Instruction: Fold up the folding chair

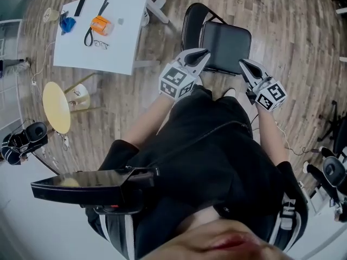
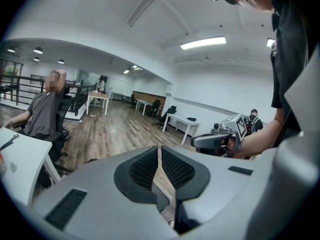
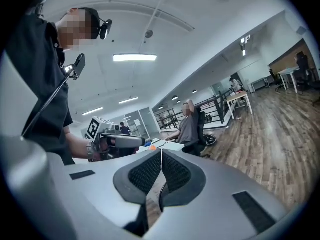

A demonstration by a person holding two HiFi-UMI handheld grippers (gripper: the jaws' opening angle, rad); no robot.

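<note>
From the head view, we see the folding chair (image 1: 225, 45) standing unfolded on the wood floor (image 1: 282, 31) just ahead. Our left gripper (image 1: 201, 54) and right gripper (image 1: 243, 65) are poised at either side of its seat's near edge, likely to take it from both sides. In the left gripper view, our jaws are pressed together, empty. The right gripper view shows the same: jaws closed, nothing between them.

Black folding chair (image 1: 225, 45), unfolded and standing on its legs, its flat padded seat level. The seat lies just ahead of the left gripper (image 1: 201, 53) and right gripper (image 1: 243, 64), spanning between their tips; its rounded back rises beyond the left one.
</note>
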